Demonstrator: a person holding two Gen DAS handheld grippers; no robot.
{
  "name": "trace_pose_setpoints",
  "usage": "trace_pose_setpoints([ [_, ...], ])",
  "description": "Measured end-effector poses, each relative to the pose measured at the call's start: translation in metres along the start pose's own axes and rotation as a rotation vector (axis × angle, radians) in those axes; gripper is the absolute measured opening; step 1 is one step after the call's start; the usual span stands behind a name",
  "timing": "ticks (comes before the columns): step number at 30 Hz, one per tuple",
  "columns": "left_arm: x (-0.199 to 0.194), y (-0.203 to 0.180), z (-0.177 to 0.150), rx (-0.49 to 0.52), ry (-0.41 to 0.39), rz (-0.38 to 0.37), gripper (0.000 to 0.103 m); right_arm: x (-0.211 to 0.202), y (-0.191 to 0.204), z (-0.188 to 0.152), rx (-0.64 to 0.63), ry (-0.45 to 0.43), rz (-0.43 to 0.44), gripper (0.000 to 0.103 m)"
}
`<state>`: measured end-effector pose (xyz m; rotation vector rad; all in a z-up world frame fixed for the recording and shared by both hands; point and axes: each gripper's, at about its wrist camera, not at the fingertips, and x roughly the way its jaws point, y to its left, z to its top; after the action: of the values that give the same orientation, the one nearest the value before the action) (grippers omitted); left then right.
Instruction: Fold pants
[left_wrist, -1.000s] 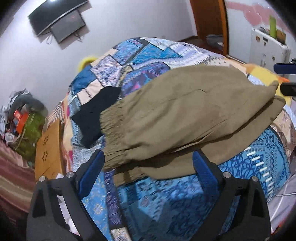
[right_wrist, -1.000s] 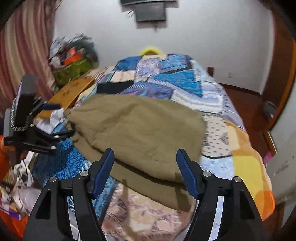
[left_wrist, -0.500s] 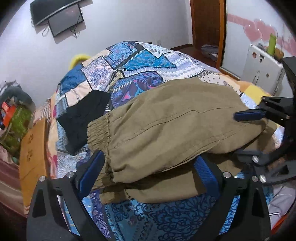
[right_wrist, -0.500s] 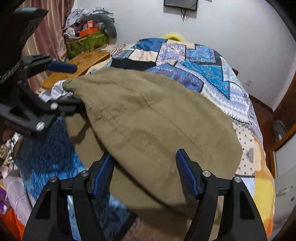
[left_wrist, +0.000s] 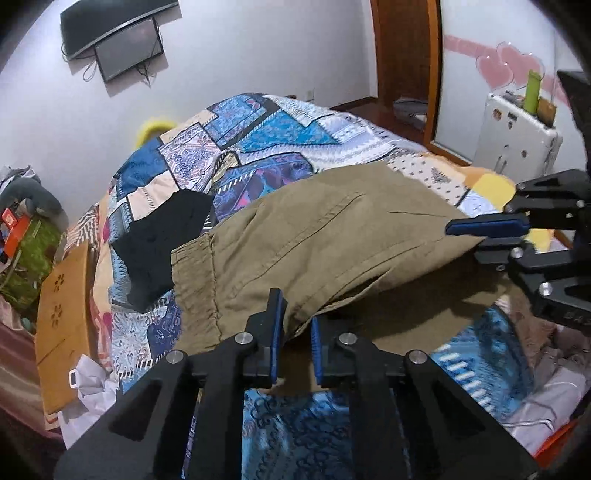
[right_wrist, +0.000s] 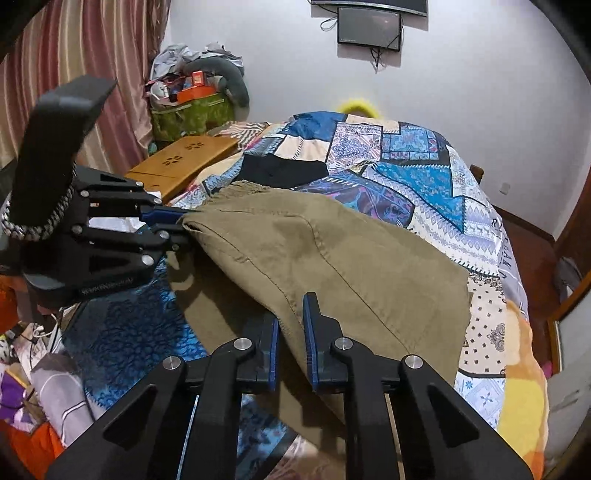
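Olive-brown pants (left_wrist: 314, 236) lie folded over on the patchwork quilt (left_wrist: 277, 136), elastic waistband to the left in the left wrist view. My left gripper (left_wrist: 295, 314) is closing its jaws, and the near edge of the pants by the waistband is pinched between its blue pads. The right wrist view shows that left gripper (right_wrist: 183, 229) clamped on the pants' (right_wrist: 332, 251) left corner. My right gripper (right_wrist: 291, 314) is shut on the near edge of the top layer. It appears as the right gripper (left_wrist: 465, 242) nipping the pants' right end.
A black garment (left_wrist: 162, 229) lies on the quilt behind the waistband. A wooden lap tray (right_wrist: 181, 162) rests at the bed's left side, with a heap of bags and clothes (right_wrist: 195, 107) behind it. A white cabinet (left_wrist: 517, 136) stands to the right. Loose clothes lie near my grippers.
Both grippers had open jaws straddling the near edge of the pants; now both have closed on the cloth. The right gripper shifted sideways along the edge.
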<state>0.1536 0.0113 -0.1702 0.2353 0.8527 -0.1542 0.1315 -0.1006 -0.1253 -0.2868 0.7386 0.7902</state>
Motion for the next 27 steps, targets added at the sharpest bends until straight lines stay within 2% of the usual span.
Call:
trace_pose_setpoints([
  [6, -0.003, -0.008, -0.013, 0.013, 0.033, -0.015, 0.014, -0.001, 0.005, -0.014, 0.009, 0.037, 0.026, 0.012],
  [9, -0.003, -0.009, -0.024, -0.003, 0.059, -0.018, 0.017, -0.003, 0.002, -0.024, 0.056, 0.057, 0.056, 0.016],
  [15, -0.015, 0.009, -0.043, -0.114, 0.085, -0.072, 0.024, -0.02, -0.005, -0.035, 0.125, 0.066, 0.088, 0.023],
  [18, -0.027, 0.021, -0.045, -0.164, 0.066, -0.084, 0.025, -0.029, -0.009, -0.034, 0.149, 0.049, 0.097, 0.027],
  [19, -0.033, 0.027, -0.044, -0.183, 0.051, -0.083, 0.027, -0.032, -0.01, -0.031, 0.164, 0.038, 0.101, 0.031],
  [20, -0.035, 0.03, -0.043, -0.191, 0.045, -0.078, 0.035, -0.035, -0.012, -0.029, 0.181, 0.026, 0.107, 0.038],
  [21, -0.038, 0.034, -0.041, -0.201, 0.033, -0.062, 0.042, -0.038, -0.015, -0.026, 0.201, 0.004, 0.112, 0.042],
  [22, -0.041, 0.039, -0.038, -0.213, 0.01, -0.04, 0.056, -0.04, -0.016, -0.025, 0.214, -0.017, 0.113, 0.047],
  [23, -0.043, 0.045, -0.035, -0.228, -0.01, -0.027, 0.063, -0.042, -0.017, -0.023, 0.226, -0.034, 0.111, 0.05],
  [27, -0.029, 0.064, -0.024, -0.294, -0.002, -0.013, 0.064, -0.031, -0.026, -0.015, 0.292, -0.051, 0.103, 0.05],
])
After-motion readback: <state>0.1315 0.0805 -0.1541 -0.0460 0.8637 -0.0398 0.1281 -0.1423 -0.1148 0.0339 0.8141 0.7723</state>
